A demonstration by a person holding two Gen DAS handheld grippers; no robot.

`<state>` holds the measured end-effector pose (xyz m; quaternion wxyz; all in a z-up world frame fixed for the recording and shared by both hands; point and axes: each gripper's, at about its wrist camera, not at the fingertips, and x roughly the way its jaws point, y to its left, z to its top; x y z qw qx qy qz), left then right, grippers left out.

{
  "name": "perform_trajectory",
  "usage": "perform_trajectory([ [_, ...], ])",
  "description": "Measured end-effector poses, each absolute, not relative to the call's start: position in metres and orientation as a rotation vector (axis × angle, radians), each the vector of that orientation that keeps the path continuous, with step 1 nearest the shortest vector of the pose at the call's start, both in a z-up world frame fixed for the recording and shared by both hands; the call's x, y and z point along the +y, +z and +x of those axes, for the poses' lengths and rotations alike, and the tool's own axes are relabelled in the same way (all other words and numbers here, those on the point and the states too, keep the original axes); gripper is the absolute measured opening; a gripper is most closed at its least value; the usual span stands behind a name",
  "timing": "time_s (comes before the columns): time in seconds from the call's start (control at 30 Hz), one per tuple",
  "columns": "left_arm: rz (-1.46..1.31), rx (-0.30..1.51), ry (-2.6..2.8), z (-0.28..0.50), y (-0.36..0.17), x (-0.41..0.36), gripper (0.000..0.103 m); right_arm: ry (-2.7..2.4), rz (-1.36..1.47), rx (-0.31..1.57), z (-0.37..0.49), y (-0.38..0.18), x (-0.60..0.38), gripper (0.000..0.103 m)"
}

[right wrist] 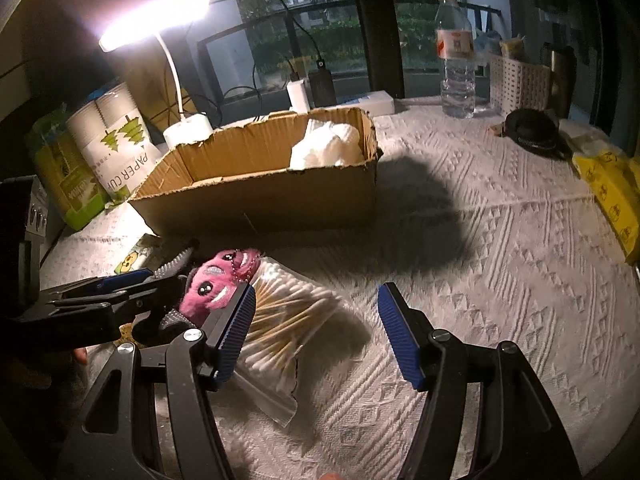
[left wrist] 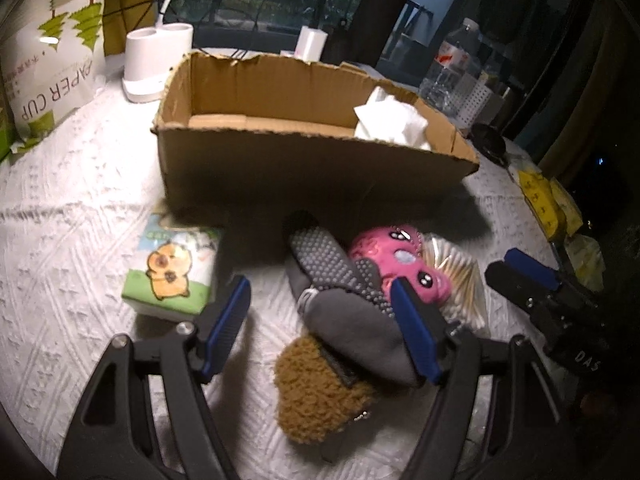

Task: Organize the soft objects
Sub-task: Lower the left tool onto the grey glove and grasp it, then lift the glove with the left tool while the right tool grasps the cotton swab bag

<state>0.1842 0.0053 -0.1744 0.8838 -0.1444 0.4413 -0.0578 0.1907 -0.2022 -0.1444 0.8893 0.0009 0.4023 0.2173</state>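
A cardboard box (left wrist: 304,168) stands on the white cloth and holds a white crumpled cloth (left wrist: 390,120). In front of it lie a grey dotted glove (left wrist: 340,300), a pink plush toy (left wrist: 404,260), a brown fuzzy item (left wrist: 316,392) and a bag of cotton swabs (left wrist: 460,280). My left gripper (left wrist: 320,316) is open, low over the glove, its right finger against the glove's edge. My right gripper (right wrist: 316,324) is open over the swab bag (right wrist: 288,320), with the pink plush (right wrist: 220,284) at its left; it also shows in the left wrist view (left wrist: 528,272).
A tissue pack with a cartoon animal (left wrist: 172,272) lies left of the glove. A paper-cup sleeve (left wrist: 52,60) and a white lamp base (left wrist: 156,60) stand at the back left. A water bottle (right wrist: 456,56), a white basket (right wrist: 520,80) and yellow packs (right wrist: 612,188) are at the right.
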Motion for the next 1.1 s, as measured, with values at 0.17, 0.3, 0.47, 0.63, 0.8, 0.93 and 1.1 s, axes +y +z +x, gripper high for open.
perform_trajectory([
  [0.17,-0.314,0.934,-0.158,0.185,-0.179,0.007,0.063,0.464,0.010,0.864,0.194,-0.151,-0.198,0.067],
  [0.3,-0.301,0.936,-0.202,0.185,-0.179,0.001,0.051,0.465,0.009,0.885,0.196,-0.157,-0.192,0.067],
  [0.47,-0.306,0.927,-0.234,0.184,-0.178,0.000,0.041,0.469,0.020,0.903,0.197,-0.160,-0.191,0.067],
  [0.63,-0.318,0.895,-0.241,0.179,-0.171,0.004,0.036,0.466,0.029,0.916,0.198,-0.161,-0.190,0.067],
  [0.8,-0.319,0.851,-0.235,0.175,-0.160,0.012,0.036,0.434,0.057,0.928,0.199,-0.165,-0.193,0.076],
  [0.93,-0.309,0.818,-0.228,0.171,-0.150,0.017,0.036,0.442,0.083,0.948,0.200,-0.167,-0.193,0.077],
  [1.1,-0.305,0.779,-0.221,0.165,-0.141,0.024,0.036,0.465,0.110,0.978,0.203,-0.169,-0.188,0.077],
])
